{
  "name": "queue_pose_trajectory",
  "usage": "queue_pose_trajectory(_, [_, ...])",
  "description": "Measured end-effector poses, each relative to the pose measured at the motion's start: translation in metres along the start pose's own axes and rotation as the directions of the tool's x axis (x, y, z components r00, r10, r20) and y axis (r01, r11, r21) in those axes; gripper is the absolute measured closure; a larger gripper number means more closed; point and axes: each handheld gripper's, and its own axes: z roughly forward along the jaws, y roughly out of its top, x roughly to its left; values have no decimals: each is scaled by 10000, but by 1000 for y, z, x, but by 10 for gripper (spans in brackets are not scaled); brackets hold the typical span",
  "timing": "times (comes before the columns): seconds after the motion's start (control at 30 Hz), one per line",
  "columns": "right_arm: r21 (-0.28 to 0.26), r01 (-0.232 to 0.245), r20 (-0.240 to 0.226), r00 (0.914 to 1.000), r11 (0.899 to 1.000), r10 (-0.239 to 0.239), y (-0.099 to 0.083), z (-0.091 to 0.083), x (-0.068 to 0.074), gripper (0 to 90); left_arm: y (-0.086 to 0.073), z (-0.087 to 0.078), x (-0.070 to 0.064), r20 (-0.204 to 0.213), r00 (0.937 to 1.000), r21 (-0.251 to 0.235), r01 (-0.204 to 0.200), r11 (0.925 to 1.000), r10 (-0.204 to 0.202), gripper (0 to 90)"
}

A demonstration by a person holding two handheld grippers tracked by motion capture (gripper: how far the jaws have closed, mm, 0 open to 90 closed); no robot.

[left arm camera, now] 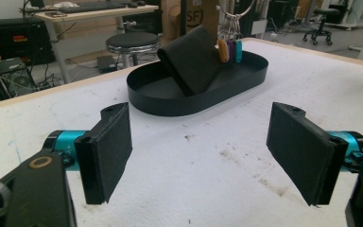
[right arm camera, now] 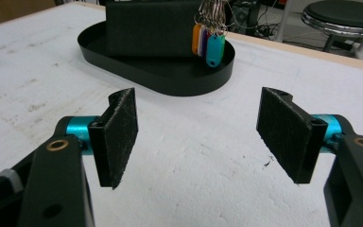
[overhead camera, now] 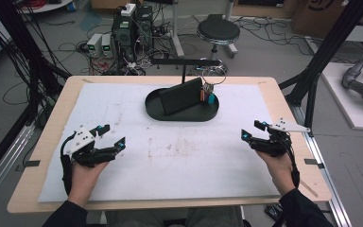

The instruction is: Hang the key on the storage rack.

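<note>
**Both grippers wide and empty, tray ahead**

The table carries a white mat, stained in patches, and both grippers rest low over it on the near side. Ahead of both sets of jaws, well apart from them, sits the black oval tray. A black wallet leans tilted inside it, one edge on the tray floor. Beside the wallet hang the keys, a bunch with coloured tags on a ring that loops from a stand above the tray.

Risks, as I judge them: the wallet is propped, not flat, so a jaw that nudges its upper edge could tip it over or slide it along the tray floor. The tray is light-looking and may skid on the mat if pushed at the rim. The keys hang free, so a pass close by could snag the ring or set the tags swinging.

The left gripper has its jaws spread wide, pads facing each other with bare mat between them, touching nothing. The right gripper stands the same: jaws fully apart, empty, the tray and keys straight ahead beyond the tips.
</note>
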Motion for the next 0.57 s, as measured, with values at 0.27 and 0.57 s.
queue_pose_trajectory(0.27, [120, -74, 121, 9999, 9999, 73, -4, -1, -5, 300, 1, 2, 0, -12, 10000, 25, -87, 10000, 87, 230])
queue_pose_trajectory(0.57, [169, -192, 86, 9998, 9997, 190, -5, 0, -8, 289, 1, 3, -2, 16, 9997, 73, -243, 9997, 243, 230])
